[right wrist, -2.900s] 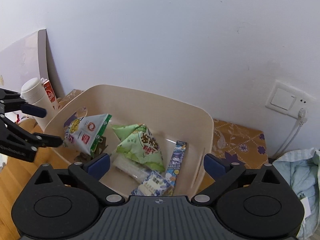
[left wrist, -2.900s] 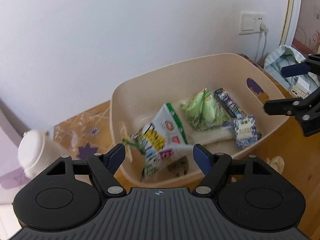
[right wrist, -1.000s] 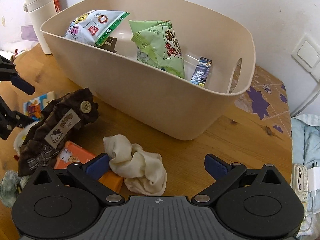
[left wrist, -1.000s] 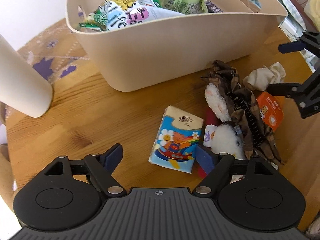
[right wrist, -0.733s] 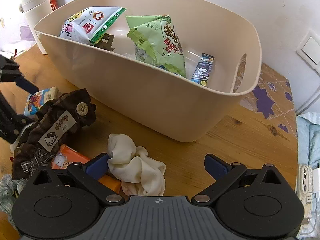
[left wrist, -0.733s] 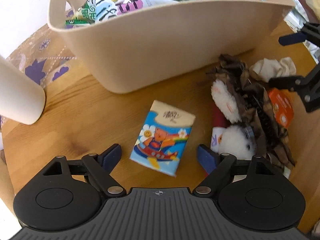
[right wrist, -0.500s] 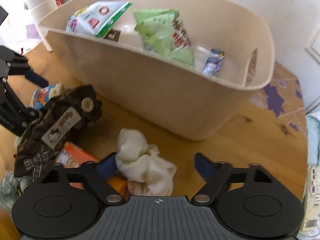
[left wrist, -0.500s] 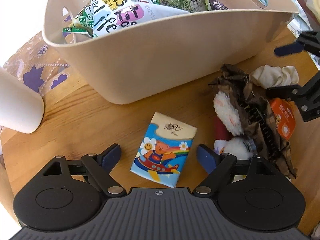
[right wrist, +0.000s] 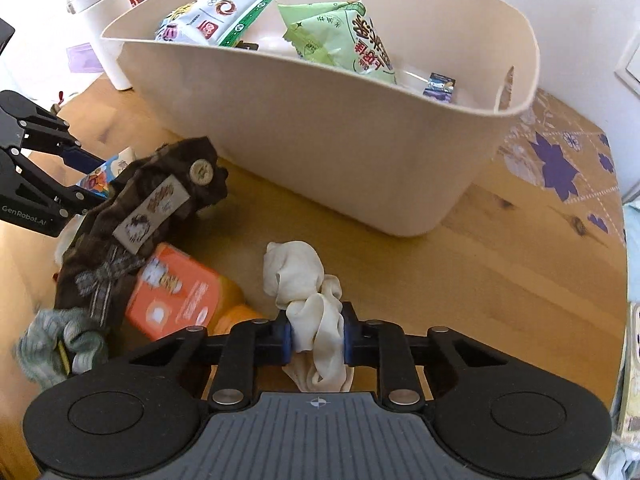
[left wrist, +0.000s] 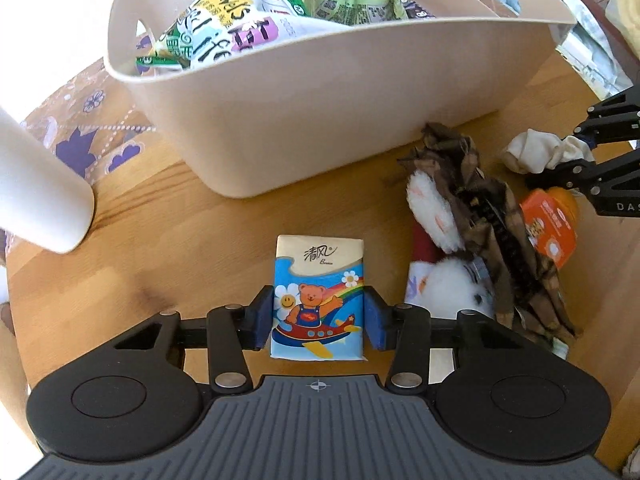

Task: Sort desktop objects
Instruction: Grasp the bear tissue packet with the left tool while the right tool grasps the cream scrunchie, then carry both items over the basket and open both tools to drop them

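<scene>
My left gripper is shut on a cartoon-bear tissue pack that lies on the wooden table. My right gripper is shut on a crumpled white cloth, also seen in the left wrist view. A beige basket holding snack bags stands just behind both; it also shows in the right wrist view. Between the grippers lie a brown plaid pouch, a white plush toy and an orange packet.
A white cup stands left of the basket; it is at the far left in the right wrist view. A greenish cloth scrap lies by the pouch. A purple-flowered mat lies under the basket's right end. The table edge curves at right.
Both grippers have dropped to the table and closed: the left one onto the tissue pack, the right one onto the white cloth. Earlier both were open above the basket.
</scene>
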Tool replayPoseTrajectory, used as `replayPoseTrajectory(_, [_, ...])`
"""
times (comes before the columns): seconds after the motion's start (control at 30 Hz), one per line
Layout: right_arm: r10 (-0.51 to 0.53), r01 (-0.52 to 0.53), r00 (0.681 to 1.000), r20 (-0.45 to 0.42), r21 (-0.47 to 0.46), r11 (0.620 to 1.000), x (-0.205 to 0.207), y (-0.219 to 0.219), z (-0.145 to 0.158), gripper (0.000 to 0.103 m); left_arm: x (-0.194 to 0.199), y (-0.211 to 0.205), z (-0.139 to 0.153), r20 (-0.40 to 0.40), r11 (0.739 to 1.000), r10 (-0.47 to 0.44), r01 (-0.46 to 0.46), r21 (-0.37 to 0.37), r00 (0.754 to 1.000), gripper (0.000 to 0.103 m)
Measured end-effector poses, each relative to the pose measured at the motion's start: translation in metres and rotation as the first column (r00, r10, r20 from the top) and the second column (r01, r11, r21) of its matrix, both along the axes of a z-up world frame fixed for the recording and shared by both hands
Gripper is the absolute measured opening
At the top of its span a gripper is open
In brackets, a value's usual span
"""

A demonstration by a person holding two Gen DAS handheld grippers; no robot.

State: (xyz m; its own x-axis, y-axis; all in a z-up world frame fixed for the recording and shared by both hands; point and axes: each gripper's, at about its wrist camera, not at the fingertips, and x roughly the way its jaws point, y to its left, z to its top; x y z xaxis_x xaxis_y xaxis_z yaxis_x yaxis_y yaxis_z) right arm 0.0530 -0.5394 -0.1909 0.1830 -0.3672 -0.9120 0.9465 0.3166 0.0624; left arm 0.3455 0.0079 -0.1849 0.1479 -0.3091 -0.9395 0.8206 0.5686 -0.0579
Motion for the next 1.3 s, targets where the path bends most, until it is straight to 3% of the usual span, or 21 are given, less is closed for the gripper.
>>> replayPoseTrajectory(0.37, [-0.033,0.034,0.999,0.017,-0.06,0.998,-0.024,0.023,0.023,0.02,-0.026,0.025,0.017,0.026,0.999,0.043,-0.043,0.003,0.999,0.047])
replayPoseTrajectory(0.7, [-0.08,0.084,0.996,0.03,-0.171,0.982,-0.073,0.026,0.08,0.021,-0.012,0.055,0.072,0.128,0.996,0.082,-0.077,-0.041,0.988,0.046])
replayPoseTrajectory(1.3, [-0.131,0.146,0.989,0.067,-0.346,0.927,-0.078,-0.019,0.153,0.022,0.019,0.032,0.158,0.309,0.993,0.058,-0.024,-0.113,0.949,0.047])
